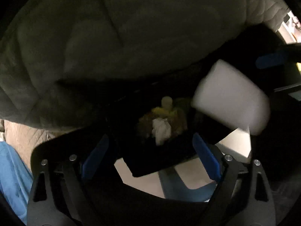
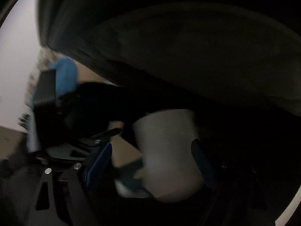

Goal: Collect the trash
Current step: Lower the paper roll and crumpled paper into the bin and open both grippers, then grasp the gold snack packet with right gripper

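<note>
In the left wrist view a black trash bag (image 1: 169, 156) hangs open between the fingers of my left gripper (image 1: 152, 154), whose jaws are wide apart around its rim. Inside lie a crumpled white tissue (image 1: 160, 130) and yellow scraps (image 1: 163, 111). A white paper cup (image 1: 231, 99), blurred, is above the bag's right edge, with my right gripper's blue finger (image 1: 270, 60) beyond it. In the right wrist view the cup (image 2: 169, 150) sits between the fingers of my right gripper (image 2: 152, 162); the jaws look open around it, and contact is unclear through blur.
A grey quilted cushion (image 1: 122, 28) fills the space behind the bag and shows dark in the right wrist view (image 2: 188, 47). A person's blue clothing (image 1: 11, 179) is at the lower left. Pale floor (image 1: 143, 177) shows below the bag.
</note>
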### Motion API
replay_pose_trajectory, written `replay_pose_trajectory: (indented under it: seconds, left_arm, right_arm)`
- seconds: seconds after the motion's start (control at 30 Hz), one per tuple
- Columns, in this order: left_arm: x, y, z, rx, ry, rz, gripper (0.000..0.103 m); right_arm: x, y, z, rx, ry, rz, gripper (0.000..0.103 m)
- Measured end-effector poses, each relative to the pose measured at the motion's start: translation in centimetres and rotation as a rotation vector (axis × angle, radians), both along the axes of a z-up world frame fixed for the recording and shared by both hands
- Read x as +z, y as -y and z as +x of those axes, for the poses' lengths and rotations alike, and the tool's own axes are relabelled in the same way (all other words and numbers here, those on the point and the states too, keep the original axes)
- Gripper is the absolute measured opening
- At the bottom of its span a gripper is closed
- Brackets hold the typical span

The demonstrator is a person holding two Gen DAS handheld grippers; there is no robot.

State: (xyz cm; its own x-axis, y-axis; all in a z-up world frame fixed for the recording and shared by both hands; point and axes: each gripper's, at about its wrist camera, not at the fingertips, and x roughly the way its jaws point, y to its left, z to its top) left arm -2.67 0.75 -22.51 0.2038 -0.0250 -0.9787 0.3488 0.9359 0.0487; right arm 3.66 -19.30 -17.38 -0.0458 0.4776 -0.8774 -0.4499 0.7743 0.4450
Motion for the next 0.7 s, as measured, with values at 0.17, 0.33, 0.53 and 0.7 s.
replay_pose_trajectory:
  seconds: [0.17,0.33,0.53,0.7]
  left_arm:
    - [2.8,-1.6,-1.0,0.01,0.042,-0.053,0.089]
    - [10.0,-1.6,-2.6,-0.006,0.174,-0.149,0.089]
    - [19.8,0.8,-1.7,-0.063,0.416,-0.217,0.089]
    - [23.1,2.7,1.3,-0.039,0.484,-0.29,0.089]
  right_arm:
    - [5.7,2.1,-1.3,0.01,0.1,0.092,0.084]
    - [17.7,7.7,0.9,-0.082,0.44,0.172,0.088]
    - [22.9,17.9,16.3,-0.491,0.649,-0.148,0.097]
    - [20.5,23.0,27.7,-0.774,0.523,-0.187,0.087]
